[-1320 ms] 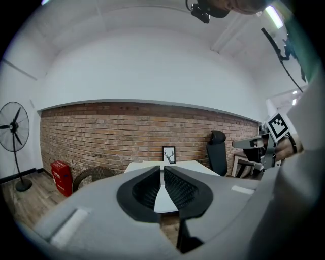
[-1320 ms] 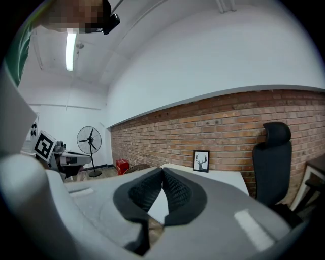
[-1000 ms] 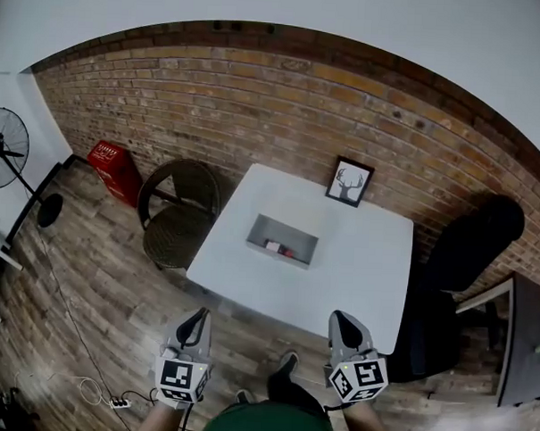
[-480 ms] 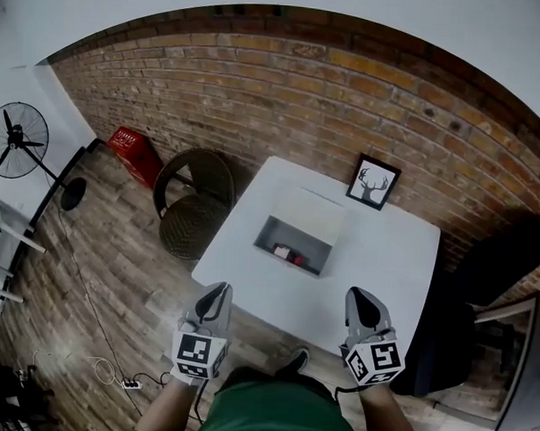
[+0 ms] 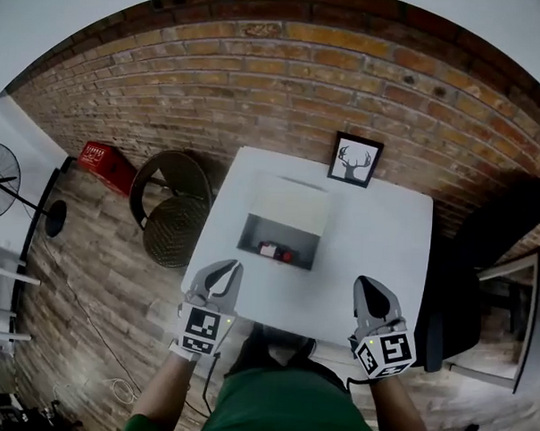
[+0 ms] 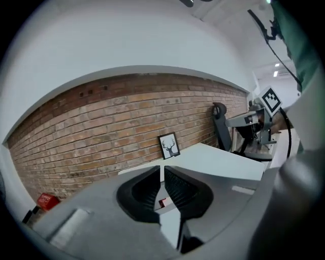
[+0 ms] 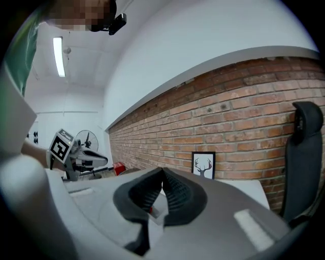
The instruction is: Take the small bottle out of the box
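Nothing of the job is done yet, by the look of it. The open box [image 5: 293, 207] sits on the white desk [image 5: 376, 233] a little left of the middle of the head view. On its floor, near the front wall, lies a small item with a red part, which I take to be the small bottle [image 5: 274, 251]. It is too small from here to make out its shape.

The left tool [image 5: 228, 269] hangs at the lower left, over the desk's near edge and just short of the box's front corner. Its jaws are pressed together with nothing between them. The right tool [image 5: 368, 283] is at the lower right, well apart from the box, and its jaws likewise meet at the tips around nothing.

So everything is left to do: spread one tool, reach down into the box, pinch the bottle and lift it clear of the walls. The left one looks the nearer for that.
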`<state>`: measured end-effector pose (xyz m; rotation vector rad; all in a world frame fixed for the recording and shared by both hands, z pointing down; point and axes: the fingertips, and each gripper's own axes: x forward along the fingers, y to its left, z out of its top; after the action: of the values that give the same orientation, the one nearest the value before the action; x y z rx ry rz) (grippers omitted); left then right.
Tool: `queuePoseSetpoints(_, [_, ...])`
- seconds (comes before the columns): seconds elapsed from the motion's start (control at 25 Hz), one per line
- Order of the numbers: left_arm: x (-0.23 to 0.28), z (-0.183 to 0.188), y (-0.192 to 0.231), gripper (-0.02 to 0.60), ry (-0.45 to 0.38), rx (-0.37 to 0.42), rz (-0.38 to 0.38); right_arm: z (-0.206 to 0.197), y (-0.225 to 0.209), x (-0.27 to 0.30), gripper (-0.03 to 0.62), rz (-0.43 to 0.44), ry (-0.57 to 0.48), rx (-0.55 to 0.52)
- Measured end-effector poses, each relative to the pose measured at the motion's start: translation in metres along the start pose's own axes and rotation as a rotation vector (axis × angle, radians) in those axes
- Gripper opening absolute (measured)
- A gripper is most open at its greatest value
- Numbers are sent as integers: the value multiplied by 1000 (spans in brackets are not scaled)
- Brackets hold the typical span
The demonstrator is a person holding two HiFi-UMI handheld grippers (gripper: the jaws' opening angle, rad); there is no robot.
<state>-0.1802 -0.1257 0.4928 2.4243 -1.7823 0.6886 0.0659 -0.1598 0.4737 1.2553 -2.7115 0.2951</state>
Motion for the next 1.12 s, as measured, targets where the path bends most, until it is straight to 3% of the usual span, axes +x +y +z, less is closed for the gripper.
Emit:
queuePoseSetpoints(0.2, [55,-13,4,32,34,46,-180,-4,-7,7,3,-142,26,34])
queuePoseSetpoints(0.36, [92,-30,-4,36,93,125,-371,-7,-3,12,3,-233,40,66])
queuePoseSetpoints(0.56, [122,-61,-22,114,202,314,-592,-18,6,9,3,-329,55,124])
queuePoseSetpoints(0.76, [148,-93,-38,142,331,497,-787,-30,10,-6,3,-438,51,170])
queuePoseSetpoints(0.88, [159,-106,-47,146,391,577,-880,-39,14,-21,3,-507,50,204])
queuePoseSetpoints(1.12, [181,-119,-68,147,494,662,-1006,-52,20,-51,3,-615,51,249])
